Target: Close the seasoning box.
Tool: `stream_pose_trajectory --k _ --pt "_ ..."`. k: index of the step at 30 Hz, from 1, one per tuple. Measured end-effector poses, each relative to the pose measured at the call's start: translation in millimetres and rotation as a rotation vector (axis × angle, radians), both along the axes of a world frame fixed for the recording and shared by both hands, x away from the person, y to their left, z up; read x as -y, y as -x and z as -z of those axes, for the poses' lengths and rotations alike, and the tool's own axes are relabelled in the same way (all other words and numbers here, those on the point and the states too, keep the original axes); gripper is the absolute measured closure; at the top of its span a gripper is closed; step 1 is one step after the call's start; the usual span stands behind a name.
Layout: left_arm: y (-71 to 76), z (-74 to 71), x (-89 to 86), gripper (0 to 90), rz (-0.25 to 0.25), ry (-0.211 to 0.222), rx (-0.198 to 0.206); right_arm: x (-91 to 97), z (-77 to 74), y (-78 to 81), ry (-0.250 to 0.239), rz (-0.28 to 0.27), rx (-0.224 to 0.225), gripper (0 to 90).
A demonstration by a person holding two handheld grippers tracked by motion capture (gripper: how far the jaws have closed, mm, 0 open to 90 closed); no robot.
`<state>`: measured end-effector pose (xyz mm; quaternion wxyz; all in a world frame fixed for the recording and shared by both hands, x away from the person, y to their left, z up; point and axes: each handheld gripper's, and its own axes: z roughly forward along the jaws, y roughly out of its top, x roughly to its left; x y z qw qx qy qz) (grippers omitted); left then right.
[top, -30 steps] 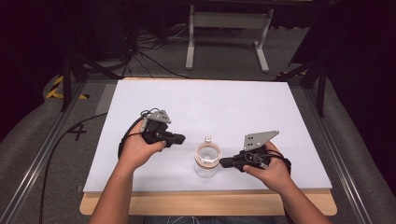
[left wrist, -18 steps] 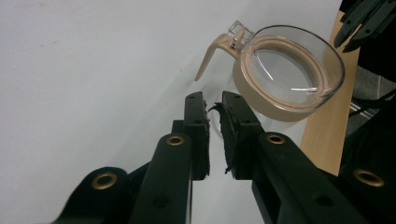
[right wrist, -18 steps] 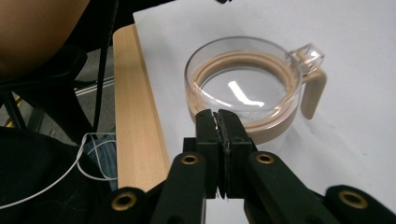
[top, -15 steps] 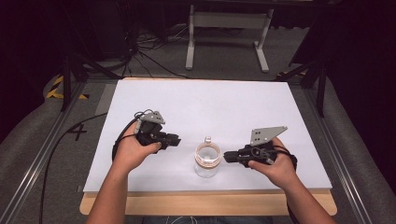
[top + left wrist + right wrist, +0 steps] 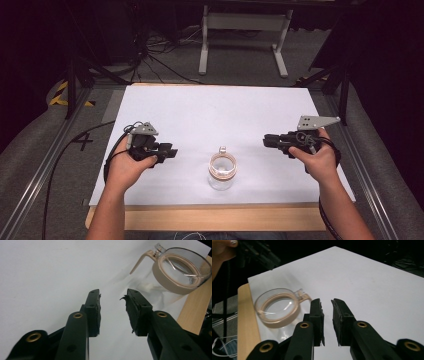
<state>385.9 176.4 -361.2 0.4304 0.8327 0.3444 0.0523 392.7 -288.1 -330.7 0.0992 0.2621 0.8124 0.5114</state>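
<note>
Jar: clear glass jar [image 5: 222,171] with tan rim, upright on the white bench [image 5: 220,110], between the two tongs, apart from both.
Left tongs [image 5: 170,152]: jaws parted by a narrow gap, holding nothing; jar ahead of the tips.
Right tongs [image 5: 269,141]: jaws slightly parted, holding nothing; jar near, unclasped.

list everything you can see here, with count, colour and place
clear glass jar with beige lid: 1, clear and beige, near front edge of the sheet, between the grippers
white sheet: 1, white, covering the tabletop
wooden table: 1, light wood, edge showing at front
grey metal stand: 1, grey, on the floor beyond the table
black cables: several, black, floor at far left
left gripper: 1, black, left of jar, open, empty
right gripper: 1, black, right of jar, open, empty
</note>
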Motion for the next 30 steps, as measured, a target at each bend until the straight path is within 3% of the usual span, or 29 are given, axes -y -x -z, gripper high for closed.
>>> stream_pose_trajectory --k 7,15,22,25,29,30 --pt "-6.7 12.0 -10.1 57.8 -0.051 -0.001 0.008 31.0 13.6 -18.6 0.023 0.121 -0.023 71.2" --pt "-21.3 29.4 -18.6 53.5 -0.091 -0.008 0.003 64.9 41.9 -34.8 0.067 0.242 -0.068 65.9" --pt "-32.7 51.6 -27.9 53.5 -0.136 -0.013 -0.029 76.1 70.2 -47.6 0.121 0.288 -0.071 57.6" --pt "-36.5 59.8 -30.8 52.8 -0.146 -0.024 -0.016 78.5 79.3 -51.3 0.142 0.292 -0.064 55.1" --pt "-39.9 70.7 -31.2 51.3 -0.129 -0.101 0.031 82.2 89.7 -54.7 0.153 0.307 -0.068 52.4" --pt "-40.1 73.1 -30.8 51.1 -0.127 -0.1 0.034 82.9 91.9 -55.2 0.162 0.312 -0.07 52.2"
